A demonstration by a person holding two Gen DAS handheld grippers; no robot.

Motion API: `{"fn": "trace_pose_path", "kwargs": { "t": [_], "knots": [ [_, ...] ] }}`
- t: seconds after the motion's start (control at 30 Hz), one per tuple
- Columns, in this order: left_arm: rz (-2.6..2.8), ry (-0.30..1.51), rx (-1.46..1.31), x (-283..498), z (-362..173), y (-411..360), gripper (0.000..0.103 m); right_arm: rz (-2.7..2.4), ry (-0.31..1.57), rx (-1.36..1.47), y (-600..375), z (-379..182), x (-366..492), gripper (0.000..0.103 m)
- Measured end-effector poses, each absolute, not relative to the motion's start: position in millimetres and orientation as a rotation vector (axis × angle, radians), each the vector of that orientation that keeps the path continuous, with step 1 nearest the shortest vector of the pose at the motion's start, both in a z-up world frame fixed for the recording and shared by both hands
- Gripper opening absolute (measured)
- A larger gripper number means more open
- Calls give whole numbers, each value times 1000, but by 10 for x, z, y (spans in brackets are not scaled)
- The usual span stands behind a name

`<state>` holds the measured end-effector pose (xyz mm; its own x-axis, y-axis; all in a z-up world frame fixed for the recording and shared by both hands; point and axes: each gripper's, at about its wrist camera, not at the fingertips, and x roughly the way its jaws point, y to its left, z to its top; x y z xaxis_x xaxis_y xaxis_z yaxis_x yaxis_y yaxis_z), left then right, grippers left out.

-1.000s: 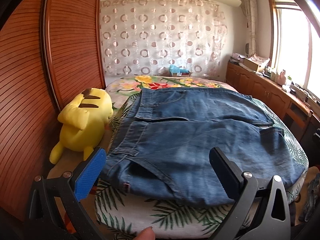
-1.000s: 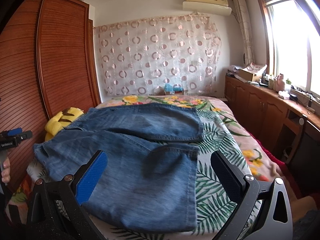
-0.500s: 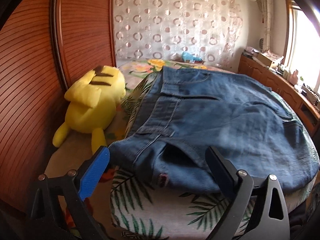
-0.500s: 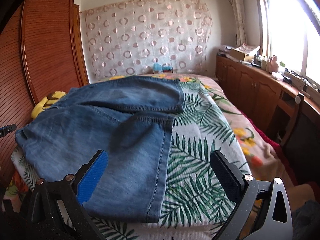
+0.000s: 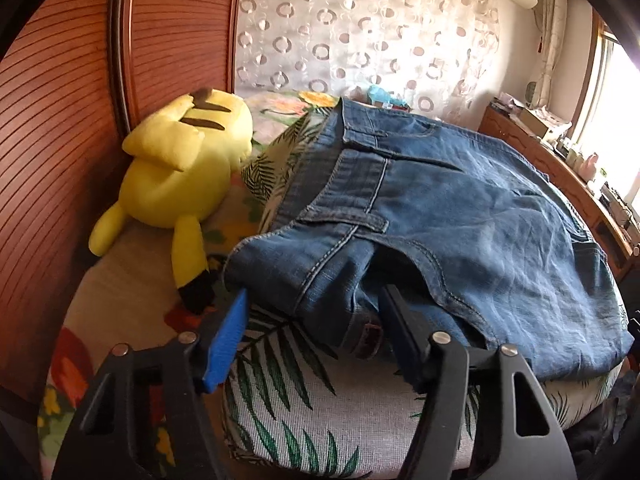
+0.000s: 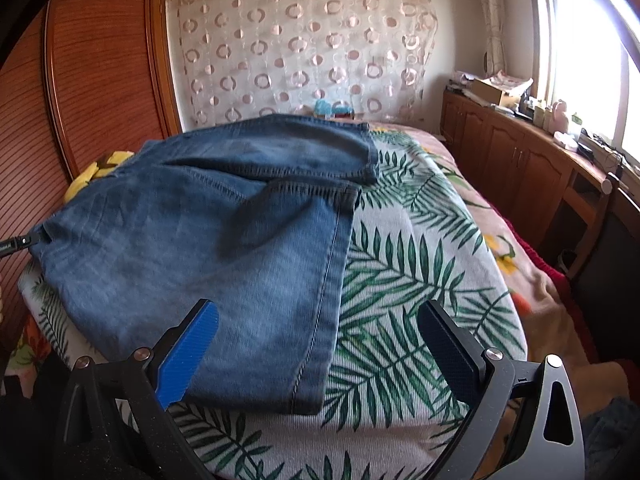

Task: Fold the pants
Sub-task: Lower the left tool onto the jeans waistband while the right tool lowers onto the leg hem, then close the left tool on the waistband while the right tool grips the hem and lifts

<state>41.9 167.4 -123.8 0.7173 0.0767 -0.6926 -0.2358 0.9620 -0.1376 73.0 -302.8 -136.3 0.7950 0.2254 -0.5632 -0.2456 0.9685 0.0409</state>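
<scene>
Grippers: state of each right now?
Left gripper: jaws closing around the jeans waistband corner, not yet clamped.
Right gripper: open, holding nothing, over the jeans' leg end.

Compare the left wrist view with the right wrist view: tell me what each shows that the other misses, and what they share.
Only the left wrist view shows the waistband end of the jeans, with the left gripper closing around that corner, which lies between its fingers, and the whole yellow plush toy.

Only the right wrist view shows the leg hems and the right gripper, open, over the near leg's edge.

Both show the jeans lying on the leaf-print bedcover, the circle-patterned curtain, the wooden wardrobe and the window-side cabinets.
</scene>
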Motion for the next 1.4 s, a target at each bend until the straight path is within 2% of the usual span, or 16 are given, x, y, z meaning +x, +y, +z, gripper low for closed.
{"fn": "trace_pose_path", "kwargs": {
  "t": [0.27, 0.33, 0.4, 0.5, 0.67, 0.8, 0.87, 0.9, 0.97, 1.0, 1.07, 1.17, 1.4],
  "knots": [
    [177, 769, -196, 472, -1289, 1659, 66, 287, 667, -50, -3052, -1371, 651, 96],
    [171, 769, -190, 473, -1288, 1662, 63, 300, 679, -60, -3052, -1365, 623, 93],
    [159, 774, -183, 474, -1296, 1656, 55, 304, 681, -64, -3051, -1342, 576, 90],
    [146, 771, -175, 481, -1294, 1641, 49, 324, 694, -58, -3068, -1323, 512, 83],
    [142, 783, -178, 518, -1323, 1657, 47, 338, 716, -67, -3045, -1326, 451, 74],
    [143, 784, -175, 524, -1323, 1667, 47, 336, 714, -80, -3070, -1310, 418, 71],
    [140, 781, -169, 516, -1324, 1665, 45, 343, 715, -86, -3061, -1283, 485, 63],
    [137, 779, -165, 521, -1323, 1657, 39, 350, 715, -89, -3061, -1274, 468, 60],
    [134, 774, -157, 516, -1307, 1641, 32, 369, 715, -95, -3061, -1247, 451, 45],
    [123, 768, -164, 507, -1288, 1646, 28, 370, 717, -98, -3065, -1247, 474, 43],
    [112, 753, -168, 497, -1239, 1626, 22, 386, 716, -94, -3079, -1240, 521, 30],
    [100, 712, -161, 464, -1090, 1586, 20, 416, 726, -75, -3065, -1201, 603, 16],
    [69, 608, -136, 458, -640, 1470, 19, 425, 658, -46, -3085, -967, 640, 12]
  ]
}}
